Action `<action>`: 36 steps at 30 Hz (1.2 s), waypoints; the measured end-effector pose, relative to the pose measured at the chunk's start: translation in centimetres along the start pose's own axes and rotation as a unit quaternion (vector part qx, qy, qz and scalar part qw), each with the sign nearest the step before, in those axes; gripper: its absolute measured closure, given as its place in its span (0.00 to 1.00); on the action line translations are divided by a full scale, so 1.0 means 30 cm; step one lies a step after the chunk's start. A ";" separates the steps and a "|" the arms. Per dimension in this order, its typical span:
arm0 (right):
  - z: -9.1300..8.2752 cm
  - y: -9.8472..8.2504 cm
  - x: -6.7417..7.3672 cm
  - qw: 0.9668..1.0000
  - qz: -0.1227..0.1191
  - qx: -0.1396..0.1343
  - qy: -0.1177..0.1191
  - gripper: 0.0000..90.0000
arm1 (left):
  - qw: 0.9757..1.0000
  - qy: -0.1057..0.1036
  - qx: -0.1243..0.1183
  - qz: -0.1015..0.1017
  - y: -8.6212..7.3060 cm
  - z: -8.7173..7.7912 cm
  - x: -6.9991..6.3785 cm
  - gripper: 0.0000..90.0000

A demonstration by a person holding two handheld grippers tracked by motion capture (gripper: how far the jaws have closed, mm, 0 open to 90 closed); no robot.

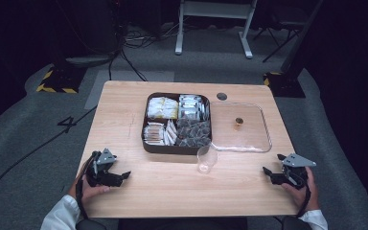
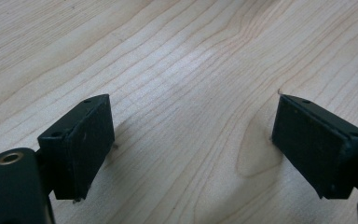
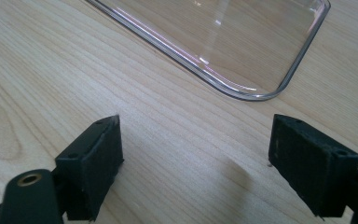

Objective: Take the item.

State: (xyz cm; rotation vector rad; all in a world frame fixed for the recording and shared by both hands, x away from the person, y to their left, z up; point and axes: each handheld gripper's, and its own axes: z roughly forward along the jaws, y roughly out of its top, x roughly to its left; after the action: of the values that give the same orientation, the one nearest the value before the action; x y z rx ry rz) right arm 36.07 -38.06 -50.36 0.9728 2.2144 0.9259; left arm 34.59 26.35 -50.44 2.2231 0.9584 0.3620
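Grippers at rest, both spread

Table (image 1: 124, 103), light wood. Dark compartment box (image 1: 145, 128) at centre, packed with sachets. Clear lid (image 1: 263, 127) flat just right of box, small brown knob (image 1: 239, 123) on it. Clear cup (image 1: 206, 158) upright by box's near edge. Left gripper (image 2: 191, 142) near-left, jaws wide apart over bare wood. Right gripper (image 3: 193, 163) near-right, jaws wide apart, close to lid's corner.

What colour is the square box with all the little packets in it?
The square compartment box is dark brown, clearest in the high view.

The small brown thing (image 1: 239, 123) on the clear tray (image 1: 263, 124) is too small to identify
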 end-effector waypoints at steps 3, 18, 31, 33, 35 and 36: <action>-0.001 -0.001 0.001 1.000 -0.001 -0.001 0.000 0.20 | 1.000 0.002 -0.002 0.000 -0.003 -0.001 0.000 0.14; 0.000 0.000 -0.002 1.000 0.003 0.001 0.001 0.20 | 1.000 0.001 0.012 -0.003 -0.007 -0.024 0.012 0.20; 0.000 0.000 -0.002 1.000 0.003 0.001 0.001 0.20 | 1.000 0.004 -0.009 0.018 0.049 -0.068 -0.005 0.24; 0.001 0.000 -0.003 1.000 0.004 0.002 0.002 0.20 | 1.000 0.011 -0.011 0.027 0.070 -0.073 -0.010 0.24; 0.000 0.000 -0.003 1.000 0.004 0.002 0.002 0.20 | 1.000 0.010 -0.012 0.026 0.076 -0.074 -0.012 0.24; 0.000 0.000 -0.003 1.000 0.004 0.002 0.002 0.20 | 1.000 0.009 -0.012 0.027 0.083 -0.074 -0.013 0.24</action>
State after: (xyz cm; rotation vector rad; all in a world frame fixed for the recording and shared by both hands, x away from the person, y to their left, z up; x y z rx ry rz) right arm 36.13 -38.11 -50.35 0.9832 2.2183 0.9290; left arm 34.57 25.90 -47.11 2.2297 0.9005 0.4165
